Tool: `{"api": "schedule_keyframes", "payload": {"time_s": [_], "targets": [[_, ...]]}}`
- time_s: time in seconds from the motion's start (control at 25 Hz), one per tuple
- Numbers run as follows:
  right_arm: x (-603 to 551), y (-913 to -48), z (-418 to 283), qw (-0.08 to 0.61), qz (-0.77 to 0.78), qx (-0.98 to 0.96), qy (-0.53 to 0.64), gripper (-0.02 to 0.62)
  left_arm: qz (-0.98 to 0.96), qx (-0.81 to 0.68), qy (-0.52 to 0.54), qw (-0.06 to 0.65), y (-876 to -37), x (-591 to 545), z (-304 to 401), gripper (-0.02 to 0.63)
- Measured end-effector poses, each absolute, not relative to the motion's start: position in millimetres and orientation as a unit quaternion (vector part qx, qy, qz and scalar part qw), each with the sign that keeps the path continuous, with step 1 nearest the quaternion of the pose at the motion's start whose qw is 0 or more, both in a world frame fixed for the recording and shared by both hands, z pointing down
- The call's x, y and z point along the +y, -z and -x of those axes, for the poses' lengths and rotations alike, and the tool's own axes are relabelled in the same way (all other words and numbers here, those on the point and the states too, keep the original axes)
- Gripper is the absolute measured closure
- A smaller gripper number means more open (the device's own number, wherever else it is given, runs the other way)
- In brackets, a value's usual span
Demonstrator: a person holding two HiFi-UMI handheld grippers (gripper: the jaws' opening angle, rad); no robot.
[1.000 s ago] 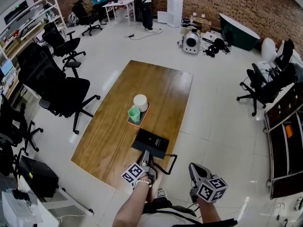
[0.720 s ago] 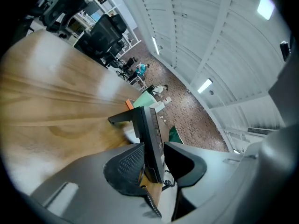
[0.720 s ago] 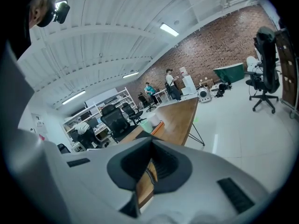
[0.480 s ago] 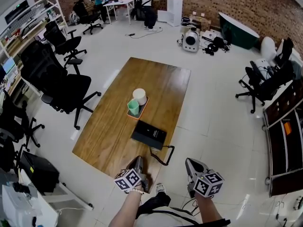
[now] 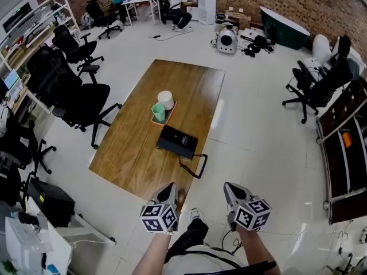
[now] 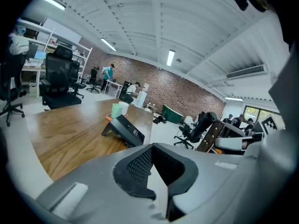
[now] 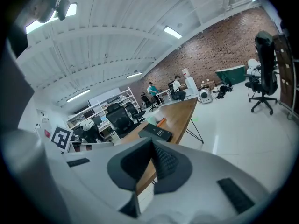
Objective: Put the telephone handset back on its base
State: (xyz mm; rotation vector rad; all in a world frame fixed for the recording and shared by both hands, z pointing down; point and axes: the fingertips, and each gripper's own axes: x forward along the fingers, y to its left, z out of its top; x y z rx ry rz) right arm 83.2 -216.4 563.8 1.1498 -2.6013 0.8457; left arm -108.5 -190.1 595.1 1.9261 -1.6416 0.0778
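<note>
Telephone handset [image 5: 171, 138], black and slim, cannot be told apart from its black wedge-shaped base [image 5: 184, 146] in the head view. The two read as one dark block near the close end of the long brown wooden table [image 5: 132, 153]. A black coiled cord [image 5: 196, 166] loops off the table edge beside it. Further along stand a pale green cup [image 5: 159, 113] and a white cup [image 5: 166, 99] on a small orange tray [image 5: 153, 121]. The left gripper [image 5: 168, 191] and the right gripper [image 5: 231, 191] hang off the table's near end, well apart from the telephone.

In the left gripper view the left gripper's dark ribbed pads meet with nothing between them. Beyond them the telephone [image 6: 124, 129] sits on the table as a low wedge with a flat, even top. No handset lies loose on the wood around it.

In the right gripper view the right gripper's [image 7: 152, 157] jaws are likewise pressed together and empty. The telephone [image 7: 156, 132] shows past them as a single closed slab on the table.

My judgement is that the handset is already seated on the base and the task is essentially done. The exact seating in the cradle is too small to confirm. Nothing appears left but to keep clear of the cord.
</note>
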Motion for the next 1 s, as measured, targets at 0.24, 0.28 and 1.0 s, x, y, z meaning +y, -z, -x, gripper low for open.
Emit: {"api": "schedule_keyframes", "payload": {"time_s": [0.24, 0.28, 1.0], "targets": [[-171, -552, -93, 0.092, -0.383, -0.882, -0.259, 0.595, -0.745, -0.603, -0.045, 0.283, -563, -150, 74, 0.598], [-163, -550, -95, 0.092, -0.383, -0.883, -0.255, 0.595, -0.746, -0.602, -0.044, 0.283, -560, -142, 70, 0.598], [-71, -515, -102, 0.076, -0.382, -0.894, -0.22, 0.595, -0.774, -0.578, -0.03, 0.258, -530, -69, 30, 0.598]]}}
